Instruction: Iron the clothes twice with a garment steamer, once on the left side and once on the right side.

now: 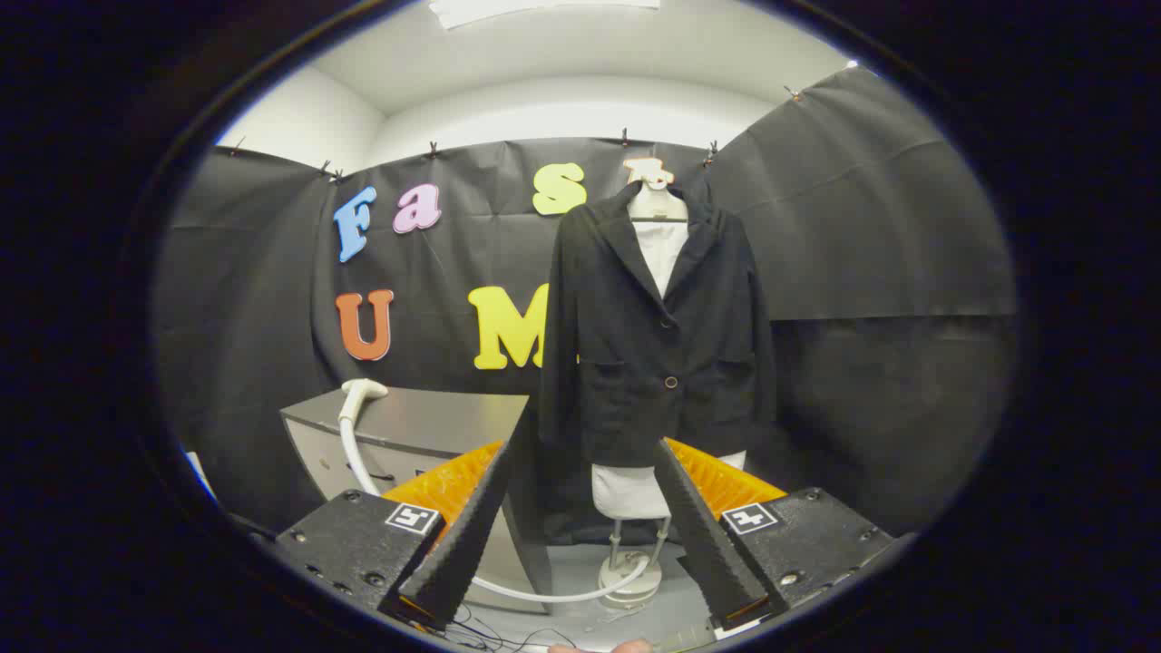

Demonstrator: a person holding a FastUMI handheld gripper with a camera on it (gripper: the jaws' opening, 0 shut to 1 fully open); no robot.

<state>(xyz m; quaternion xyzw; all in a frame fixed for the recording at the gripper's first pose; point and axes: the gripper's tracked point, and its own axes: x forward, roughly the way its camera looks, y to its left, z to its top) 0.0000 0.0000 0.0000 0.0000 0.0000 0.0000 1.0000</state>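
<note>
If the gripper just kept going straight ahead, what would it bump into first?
Probably the black jacket on the white mannequin. The open gripper holds nothing and points at the jacket's lower edge. Nothing seems to stand between, though the distance is hard to judge.

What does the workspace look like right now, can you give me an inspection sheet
Surface: grey cabinet top, bare apart from the steamer head.
Job's things: black jacket hangs buttoned on a white mannequin; steamer head rests on the cabinet's near corner.
Clutter: nothing seen.
Grippers: gripper open, holding nothing, jacket well beyond its fingers.
Cables: white hose runs from the steamer head down to the floor by the mannequin base; thin dark wires below the fingers.
Surroundings: black cloth booth wall, white ceiling.
</note>
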